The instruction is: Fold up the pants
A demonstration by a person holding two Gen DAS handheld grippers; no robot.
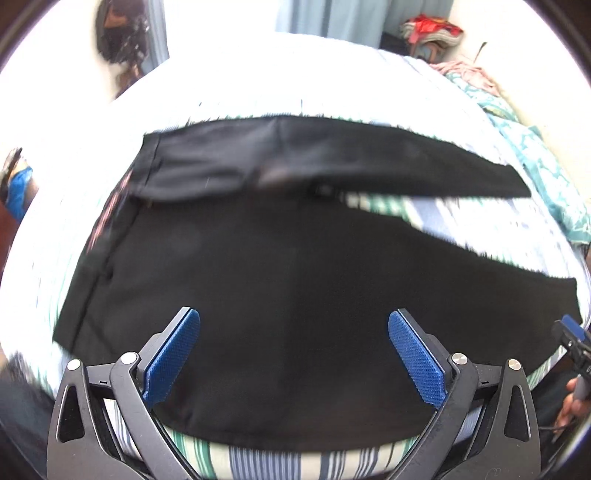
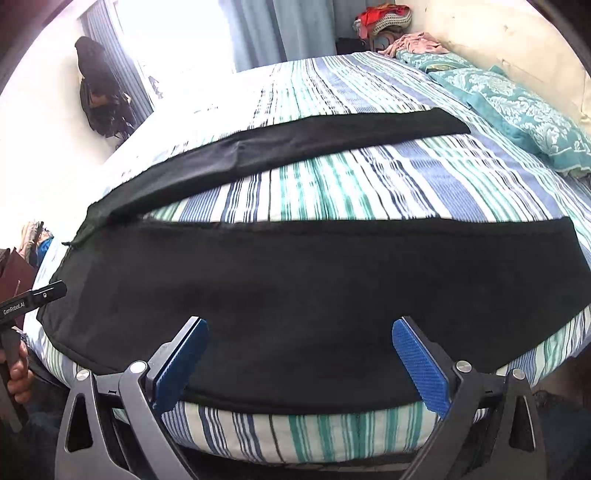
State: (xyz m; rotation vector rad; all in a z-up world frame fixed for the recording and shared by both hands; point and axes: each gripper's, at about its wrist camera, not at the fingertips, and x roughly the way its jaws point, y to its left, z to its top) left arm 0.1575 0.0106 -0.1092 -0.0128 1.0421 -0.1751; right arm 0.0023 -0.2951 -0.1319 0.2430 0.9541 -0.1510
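Observation:
Black pants [image 1: 280, 280] lie spread flat on a striped bed, waistband to the left and both legs running right, split in a V. My left gripper [image 1: 293, 350] hovers open above the near leg close to the waist, blue pads wide apart with nothing between them. Over the near pant leg [image 2: 295, 295] further right, my right gripper [image 2: 299, 354] stands open and empty too. The far leg [image 2: 295, 140] stretches across the bed behind. The right gripper's tip [image 1: 572, 339] shows at the edge of the left wrist view, and the left gripper's tip [image 2: 33, 299] at the left edge of the right wrist view.
The striped bedsheet [image 2: 332, 184] covers the mattress, whose near edge [image 2: 295, 432] lies just below the pants. Teal patterned pillows [image 2: 517, 107] lie at the far right by the wall. Piled clothes [image 2: 384, 18] sit behind the bed. A dark bag [image 2: 99, 88] hangs at the left wall.

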